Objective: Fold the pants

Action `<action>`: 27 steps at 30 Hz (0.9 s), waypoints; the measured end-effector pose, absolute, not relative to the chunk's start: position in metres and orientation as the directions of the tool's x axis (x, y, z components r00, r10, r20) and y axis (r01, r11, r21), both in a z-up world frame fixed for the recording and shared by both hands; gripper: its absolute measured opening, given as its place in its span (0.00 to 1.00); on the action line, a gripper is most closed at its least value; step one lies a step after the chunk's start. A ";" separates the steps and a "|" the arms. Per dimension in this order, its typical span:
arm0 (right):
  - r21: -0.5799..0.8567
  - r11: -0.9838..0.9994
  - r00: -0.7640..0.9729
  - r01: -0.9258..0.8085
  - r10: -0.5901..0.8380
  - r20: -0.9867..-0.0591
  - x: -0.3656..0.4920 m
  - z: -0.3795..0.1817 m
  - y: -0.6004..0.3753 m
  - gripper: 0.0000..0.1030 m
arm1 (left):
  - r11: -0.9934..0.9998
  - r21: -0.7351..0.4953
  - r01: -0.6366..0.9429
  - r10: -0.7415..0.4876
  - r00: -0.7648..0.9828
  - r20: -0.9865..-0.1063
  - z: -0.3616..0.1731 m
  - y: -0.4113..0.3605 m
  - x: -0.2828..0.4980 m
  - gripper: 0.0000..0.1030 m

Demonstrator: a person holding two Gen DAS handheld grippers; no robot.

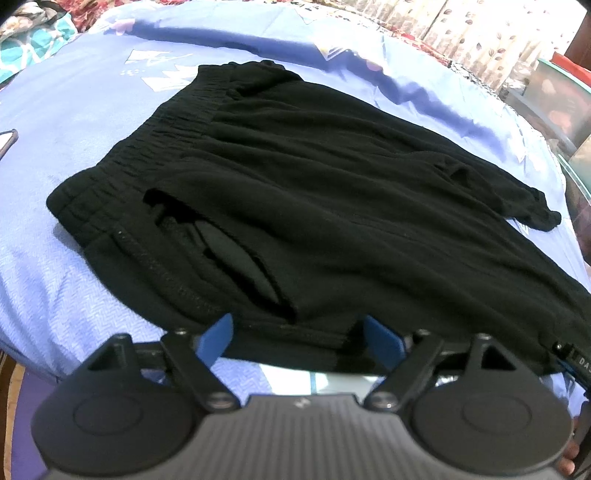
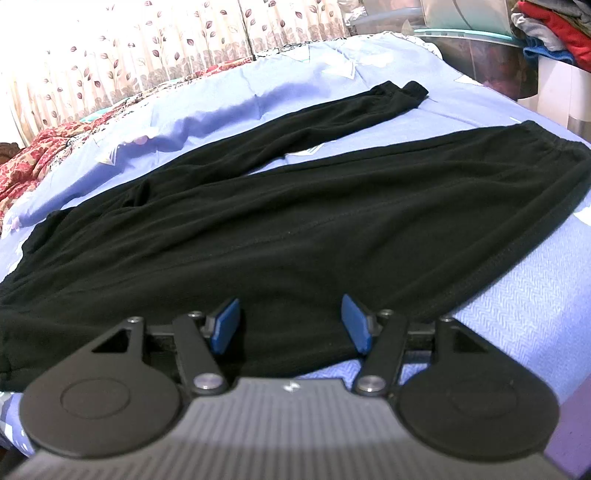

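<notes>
Black pants lie spread flat on a blue bedsheet. In the left wrist view the elastic waistband is at the left and a side pocket gapes open near me. My left gripper is open, its blue pads astride the near edge of the pants at the hip. In the right wrist view the pants show two legs spread apart, with cuffs at the far side and at the right. My right gripper is open over the near leg's edge.
A phone lies on the sheet at the far left. A patterned curtain and a red quilt lie behind the bed. A plastic bin and stacked clothes stand at the far right.
</notes>
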State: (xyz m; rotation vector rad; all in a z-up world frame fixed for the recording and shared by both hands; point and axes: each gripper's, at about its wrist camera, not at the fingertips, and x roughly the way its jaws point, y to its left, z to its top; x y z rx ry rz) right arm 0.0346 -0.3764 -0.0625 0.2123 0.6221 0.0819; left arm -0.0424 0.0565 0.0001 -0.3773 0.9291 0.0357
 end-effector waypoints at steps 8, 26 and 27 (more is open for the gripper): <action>0.223 0.975 0.810 -0.013 0.141 -0.569 0.035 -0.063 -0.376 0.62 | 0.936 -0.298 -0.188 -0.130 0.602 -0.788 0.000 0.055 -0.042 0.80; 0.222 0.975 0.809 -0.012 0.140 -0.571 0.035 -0.063 -0.376 0.62 | 0.940 -0.293 -0.177 -0.133 0.602 -0.788 -0.002 0.052 -0.041 0.85; 0.222 0.975 0.808 -0.011 0.140 -0.573 0.036 -0.063 -0.376 0.62 | 0.940 -0.292 -0.174 -0.133 0.602 -0.787 -0.001 0.053 -0.041 0.85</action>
